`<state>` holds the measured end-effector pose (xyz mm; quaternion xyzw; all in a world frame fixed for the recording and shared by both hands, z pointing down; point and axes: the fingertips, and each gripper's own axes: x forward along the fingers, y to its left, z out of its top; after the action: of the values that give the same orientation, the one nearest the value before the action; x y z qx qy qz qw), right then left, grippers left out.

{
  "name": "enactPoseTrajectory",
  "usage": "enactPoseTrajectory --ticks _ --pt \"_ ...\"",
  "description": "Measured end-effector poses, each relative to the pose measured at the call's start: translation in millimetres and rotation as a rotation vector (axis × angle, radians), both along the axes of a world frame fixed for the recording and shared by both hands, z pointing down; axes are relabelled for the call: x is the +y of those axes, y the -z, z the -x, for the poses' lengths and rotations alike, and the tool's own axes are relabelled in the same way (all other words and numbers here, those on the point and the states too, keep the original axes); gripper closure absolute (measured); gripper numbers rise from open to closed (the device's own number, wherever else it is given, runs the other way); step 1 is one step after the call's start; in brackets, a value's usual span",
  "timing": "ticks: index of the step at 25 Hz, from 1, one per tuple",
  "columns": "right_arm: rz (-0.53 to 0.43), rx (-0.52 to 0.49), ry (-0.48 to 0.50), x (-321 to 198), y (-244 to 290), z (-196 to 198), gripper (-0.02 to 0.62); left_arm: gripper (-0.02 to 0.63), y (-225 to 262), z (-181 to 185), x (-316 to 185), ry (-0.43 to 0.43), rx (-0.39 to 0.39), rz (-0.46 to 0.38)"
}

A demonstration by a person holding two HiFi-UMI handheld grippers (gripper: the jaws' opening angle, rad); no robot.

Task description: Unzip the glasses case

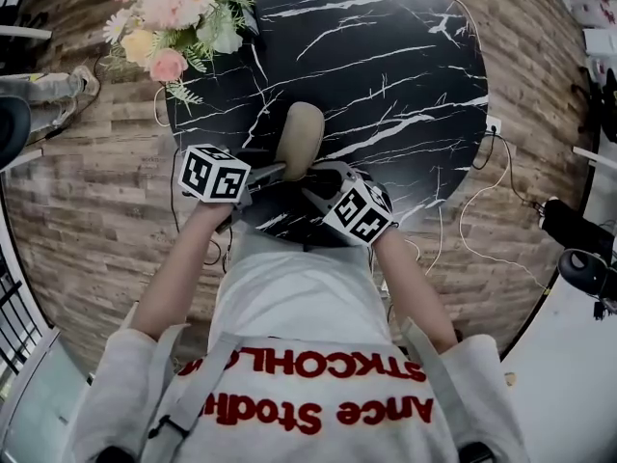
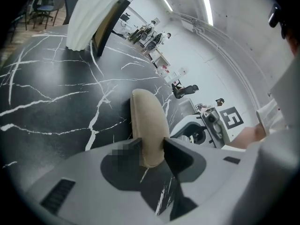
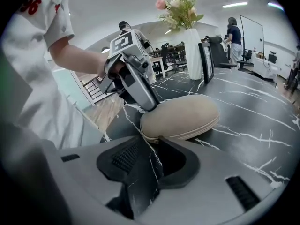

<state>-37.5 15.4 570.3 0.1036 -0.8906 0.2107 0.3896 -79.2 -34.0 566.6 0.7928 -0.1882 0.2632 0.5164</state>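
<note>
my left claw (image 2: 151,146) clamps the glasses case (image 2: 147,116) mid-frame — my right claw (image 3: 152,146) sits half open at its end, nothing pinched — the zip (image 3: 197,133) is all still to open.

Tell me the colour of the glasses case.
The glasses case is plain beige; the right gripper view shows it best.

A round black marble tabletop (image 1: 386,66) with white veins stands on a brown wood-plank floor (image 1: 87,210). At its far left edge a bouquet of pink, cream and white flowers (image 1: 169,13) sits in a tall white vase (image 3: 191,50). Just beside the vase a dark flat frame (image 3: 205,62) stands upright. Thin white cables (image 1: 462,222) trail over the floor to the right of the tabletop. In the background a person in a dark top (image 3: 233,34) stands near a whiteboard (image 3: 253,34). Long light strips (image 2: 206,6) run along the ceiling.
</note>
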Motion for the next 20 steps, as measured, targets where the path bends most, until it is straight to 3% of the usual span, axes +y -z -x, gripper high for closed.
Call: enactPoseTrajectory --ticks 6,12,20 --pt "0.047 -0.033 0.039 13 2 7 0.466 0.457 0 0 1 0.007 -0.008 -0.002" --pt "0.034 -0.097 -0.215 -36 17 -14 0.469 0.460 0 -3 7 0.026 -0.006 0.019" --pt "-0.048 -0.005 -0.072 -55 17 -10 0.474 0.466 -1 -9 18 0.022 -0.051 0.043"
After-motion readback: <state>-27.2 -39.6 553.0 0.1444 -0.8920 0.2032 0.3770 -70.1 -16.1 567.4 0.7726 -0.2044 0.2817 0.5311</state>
